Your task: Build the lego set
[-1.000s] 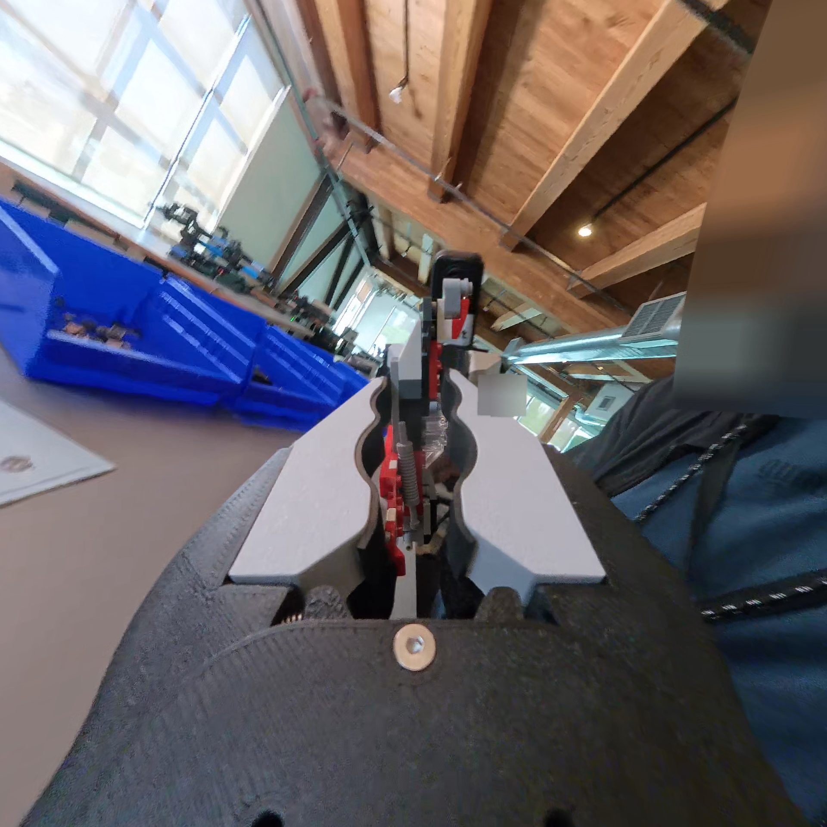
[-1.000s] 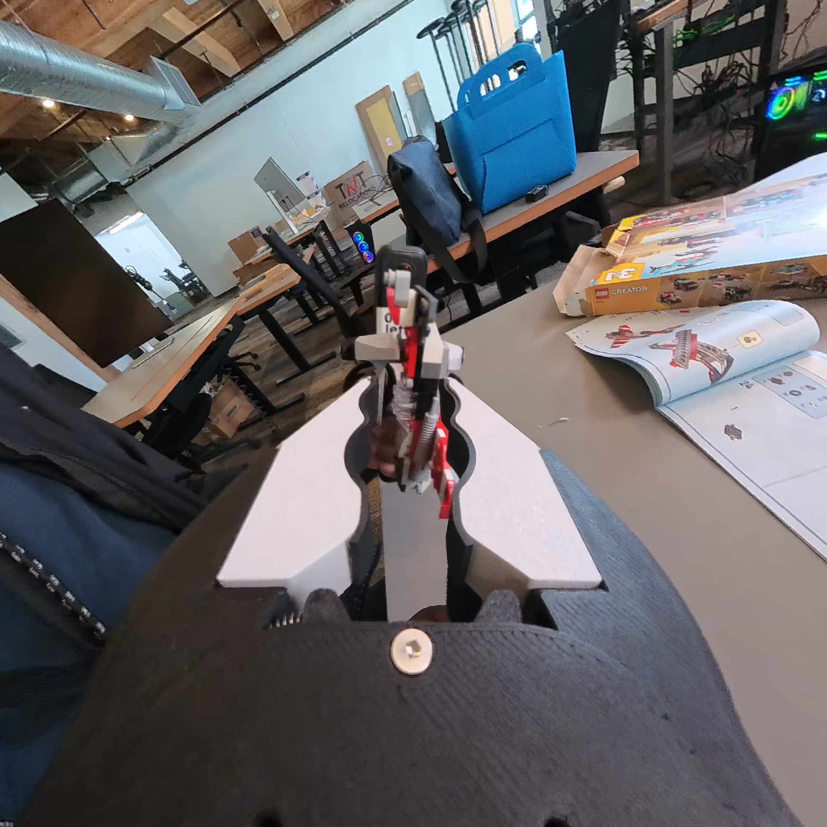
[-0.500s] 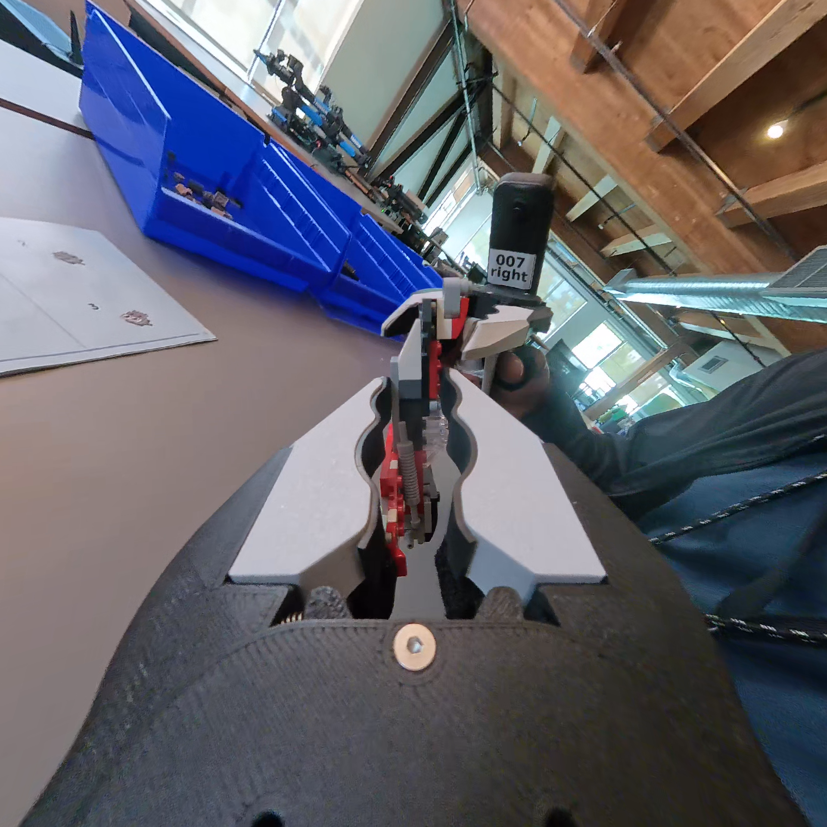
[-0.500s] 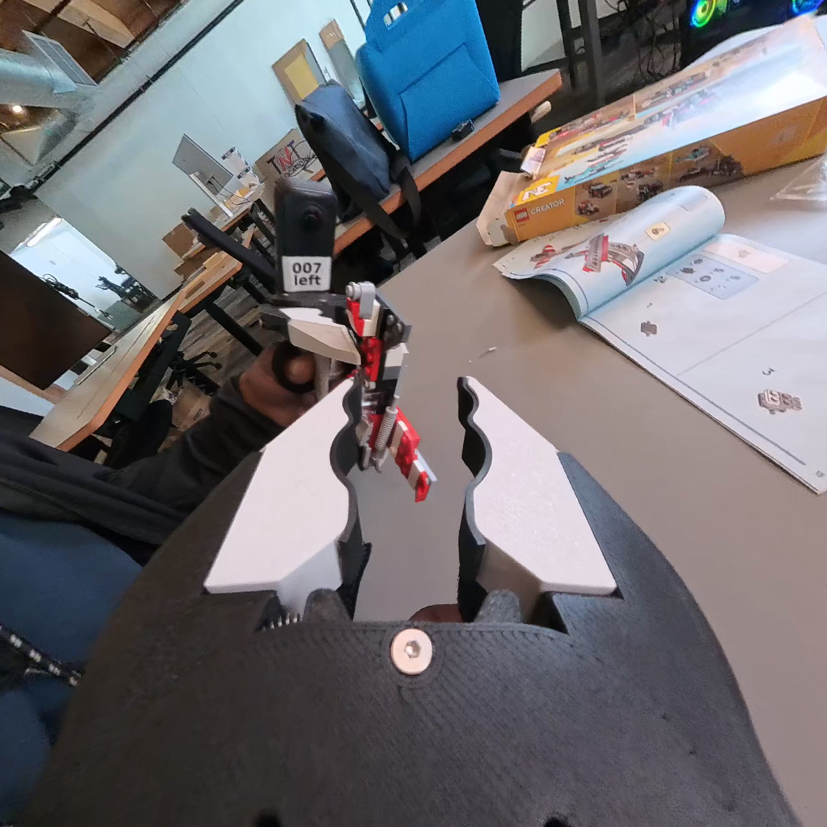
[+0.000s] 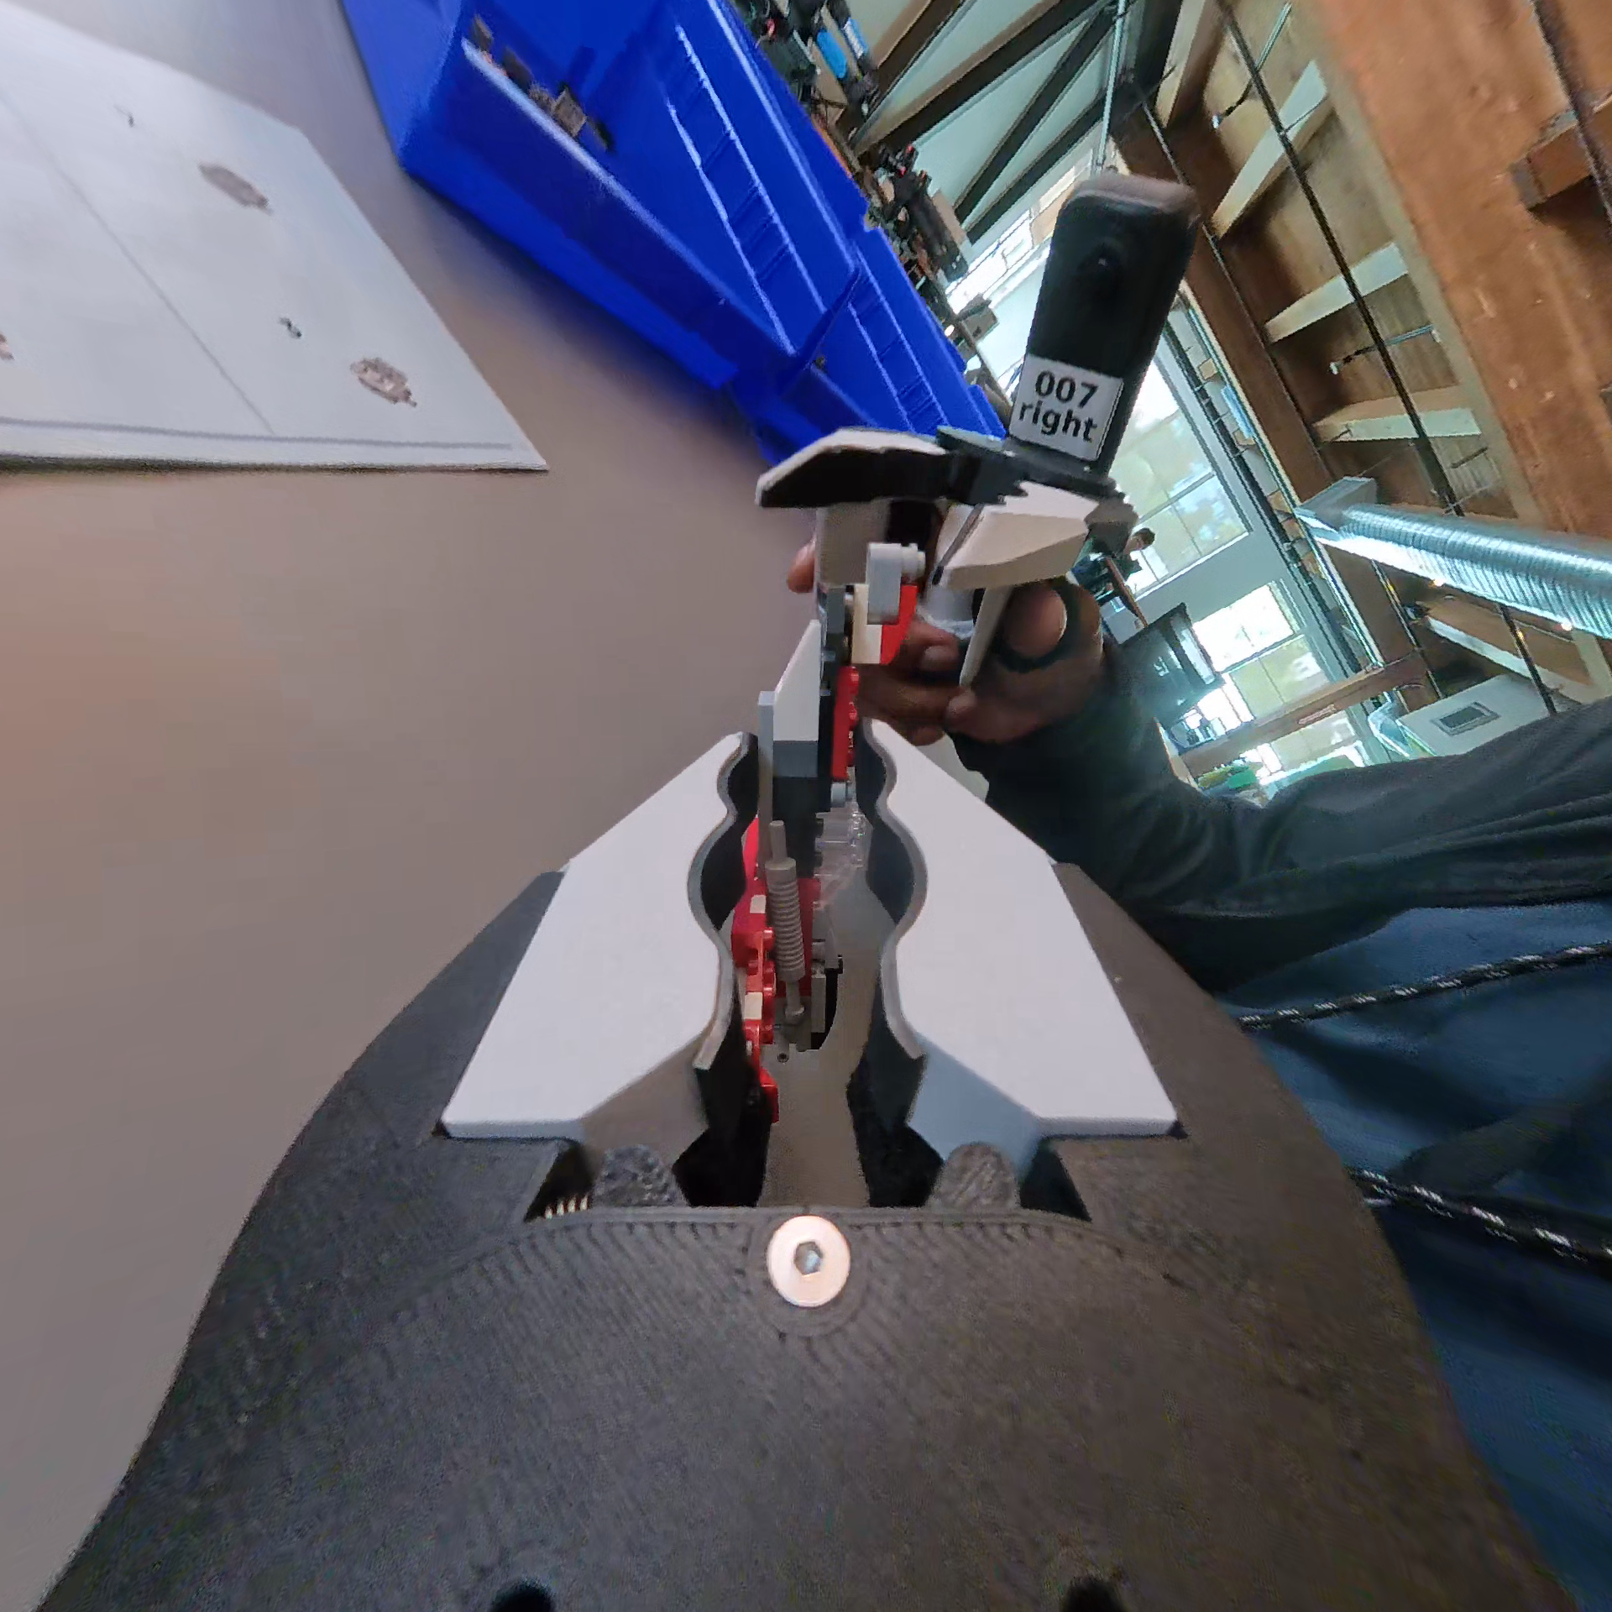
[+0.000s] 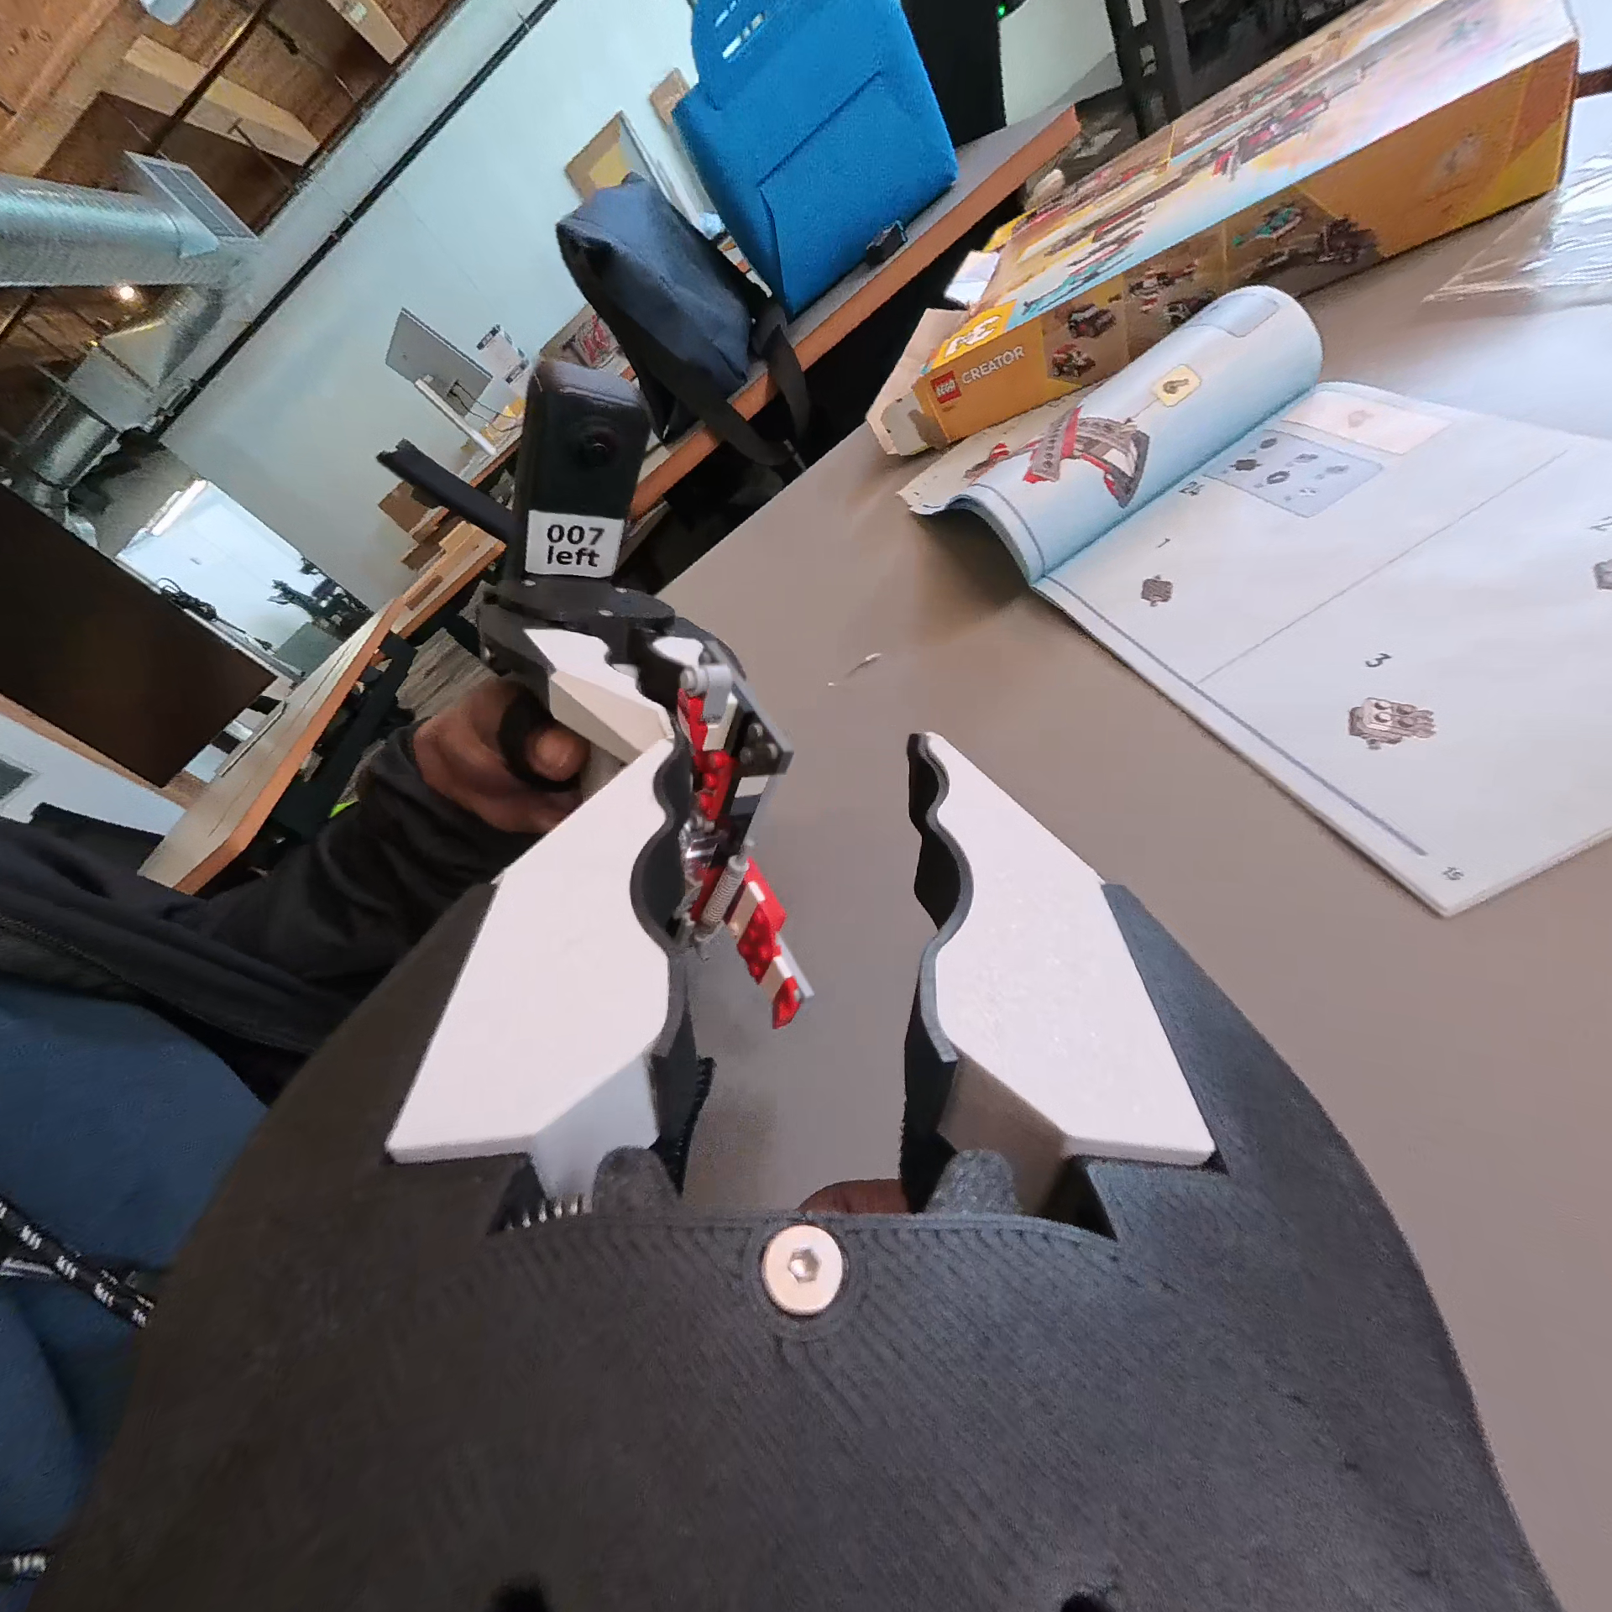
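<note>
A person holds a two-finger gripper in each hand above a grey-brown table (image 6: 1178, 916). The left gripper (image 5: 807, 768) has its pale fingers drawn close around a slim red, white and grey lego model (image 5: 798, 872), clamping it. In the left wrist view the model runs straight up the centre of the frame, its long axis in line with the fingers, its far end poking out past the fingertips. The right gripper (image 6: 789, 759) stands wide apart, gripping nothing; the model sits against its left finger (image 6: 558, 951) (whether they touch I cannot tell), tilted, with its red end toward the lower right. Each gripper carries a black camera stick with a small white printed label. At upper right of the right wrist view lie a yellow lego box (image 6: 1265, 235) bearing a brand logo and an open instruction booklet (image 6: 1308, 558) with printed step numbers. Blue bins (image 5: 611, 166) sit at the upper left of the left wrist view.
</note>
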A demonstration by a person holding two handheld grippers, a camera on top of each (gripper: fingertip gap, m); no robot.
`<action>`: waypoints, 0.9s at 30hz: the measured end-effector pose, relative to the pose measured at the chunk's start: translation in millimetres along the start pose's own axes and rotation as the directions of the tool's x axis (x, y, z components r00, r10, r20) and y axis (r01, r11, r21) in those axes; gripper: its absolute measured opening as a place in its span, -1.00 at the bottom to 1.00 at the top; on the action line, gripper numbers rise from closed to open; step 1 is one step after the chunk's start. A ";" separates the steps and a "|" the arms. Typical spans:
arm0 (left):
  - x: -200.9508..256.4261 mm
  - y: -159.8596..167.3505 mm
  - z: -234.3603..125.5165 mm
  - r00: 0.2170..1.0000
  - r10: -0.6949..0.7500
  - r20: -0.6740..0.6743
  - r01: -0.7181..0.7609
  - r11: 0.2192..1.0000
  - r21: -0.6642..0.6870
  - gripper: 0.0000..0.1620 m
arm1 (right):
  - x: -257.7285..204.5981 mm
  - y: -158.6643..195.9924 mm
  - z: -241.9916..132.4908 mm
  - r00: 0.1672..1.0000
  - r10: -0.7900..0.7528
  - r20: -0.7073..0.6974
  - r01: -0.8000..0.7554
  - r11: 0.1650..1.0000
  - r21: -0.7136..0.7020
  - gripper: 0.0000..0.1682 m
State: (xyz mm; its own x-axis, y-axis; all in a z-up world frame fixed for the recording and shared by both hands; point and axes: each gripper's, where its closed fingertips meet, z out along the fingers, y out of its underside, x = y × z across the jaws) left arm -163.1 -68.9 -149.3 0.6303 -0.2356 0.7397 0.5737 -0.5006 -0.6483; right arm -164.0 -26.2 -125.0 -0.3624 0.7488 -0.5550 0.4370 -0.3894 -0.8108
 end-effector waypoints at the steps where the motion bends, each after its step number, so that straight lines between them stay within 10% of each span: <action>1: -2.7 1.8 2.1 1.000 -0.010 -0.001 0.010 1.000 -0.010 -0.74 | 4.2 0.8 0.7 1.000 0.004 0.005 -0.004 1.000 -0.010 -0.40; 27: -36.1 -5.2 20.6 0.972 -0.234 -0.025 0.232 0.970 -0.071 -0.73 | 35.5 12.6 25.0 0.960 0.175 0.218 -0.121 0.963 -0.239 -0.39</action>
State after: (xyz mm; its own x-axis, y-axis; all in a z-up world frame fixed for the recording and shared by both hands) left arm -178.1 -40.7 -176.3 0.4652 -0.1332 0.8751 0.6653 -0.5996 -0.4449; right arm -192.0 -18.0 -159.6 -0.4508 0.5340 -0.7152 0.6615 -0.3381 -0.6694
